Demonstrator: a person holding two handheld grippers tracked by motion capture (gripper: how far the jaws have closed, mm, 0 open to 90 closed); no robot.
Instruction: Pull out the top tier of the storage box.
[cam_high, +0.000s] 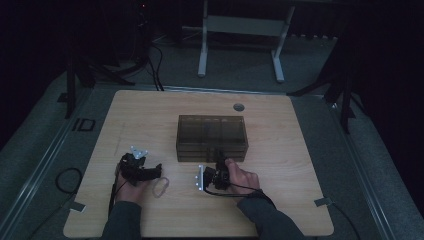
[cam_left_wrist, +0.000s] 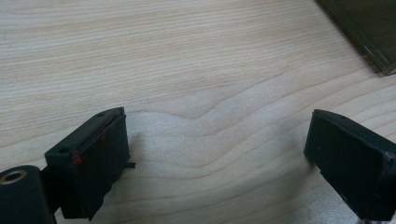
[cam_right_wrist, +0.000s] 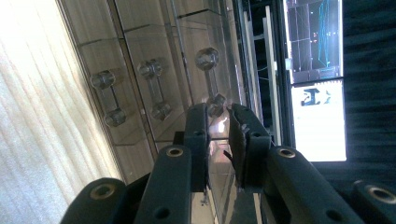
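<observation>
L gripper (cam_left_wrist: 217, 149) jaws wide apart, nothing btwn them, just bare light wood table (cam_left_wrist: 187, 60) w/ grain. Red marks on the left-hand pad. Corner of dark see-through box (cam_left_wrist: 369, 28) at top right, well apart from jaws.

The drawer box (cam_high: 212, 138) stood at the table's (cam_high: 150, 115) centre. The right gripper (cam_high: 219, 170) sat at its six o'clock, against the front. The left gripper (cam_high: 150, 172) lay toward eight o'clock, a ring (cam_high: 161, 187), perhaps, beside it.
</observation>
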